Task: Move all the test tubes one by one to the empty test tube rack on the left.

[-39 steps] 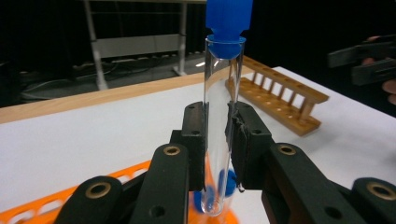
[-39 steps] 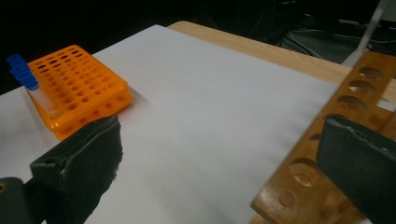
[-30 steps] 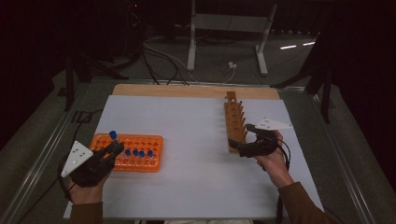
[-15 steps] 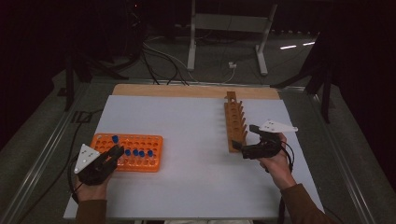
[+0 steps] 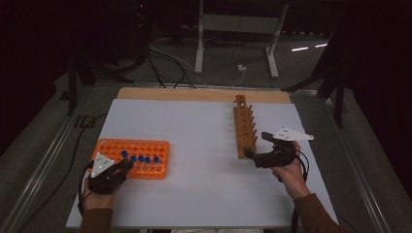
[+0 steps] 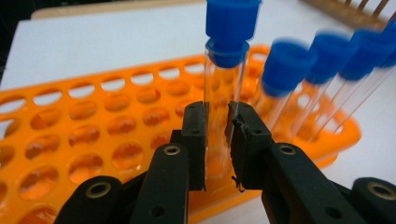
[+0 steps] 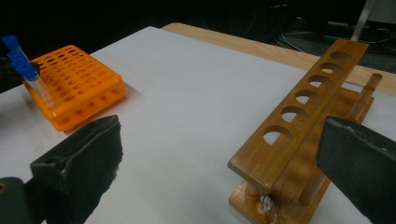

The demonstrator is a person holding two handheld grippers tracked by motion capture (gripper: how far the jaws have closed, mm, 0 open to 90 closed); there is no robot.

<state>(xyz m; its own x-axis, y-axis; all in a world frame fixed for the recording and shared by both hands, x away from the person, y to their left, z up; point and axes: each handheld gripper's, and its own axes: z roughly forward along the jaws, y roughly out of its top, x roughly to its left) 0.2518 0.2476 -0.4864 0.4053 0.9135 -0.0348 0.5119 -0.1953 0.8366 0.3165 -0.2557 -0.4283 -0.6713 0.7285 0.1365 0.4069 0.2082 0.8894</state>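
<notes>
White table [image 5: 204,145], orange rack [image 5: 141,148], wooden rack [image 5: 244,127]

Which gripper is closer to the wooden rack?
Right. The right gripper sits open just beside the wooden rack's near end; the left gripper is far across the table, gripping a tube at the orange rack.
</notes>
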